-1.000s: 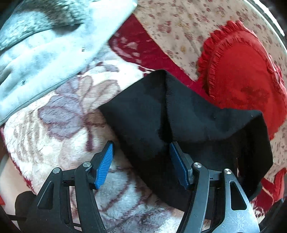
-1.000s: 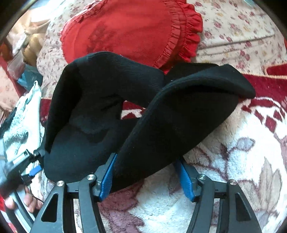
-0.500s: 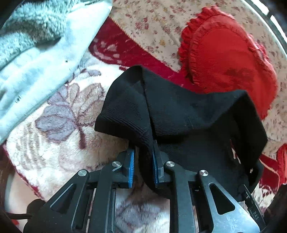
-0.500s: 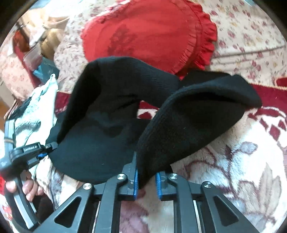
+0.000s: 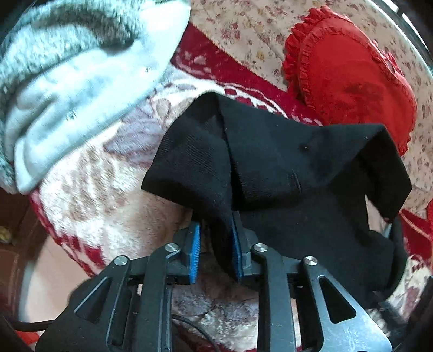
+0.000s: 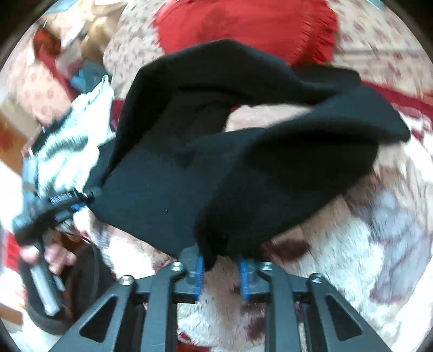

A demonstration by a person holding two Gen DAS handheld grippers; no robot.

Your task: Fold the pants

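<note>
Pants (image 5: 284,173), black ribbed knit, hang bunched over a fuzzy floral blanket (image 5: 102,184); the left gripper (image 5: 215,251) has its blue fingers (image 5: 195,251) pinched narrowly on a fold of the cloth. A grey fleece (image 5: 67,81) sits just beside, and a frilly red heart pillow (image 5: 357,81) behind. Right wrist view's blurry: the right gripper (image 6: 220,279) fingers clamp another edge of the pants (image 6: 216,168), which block most of the pillow (image 6: 243,24).

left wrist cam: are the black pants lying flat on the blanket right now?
No, the black pants are bunched and lifted, pinched between the left claw pads above the floral blanket.
</note>
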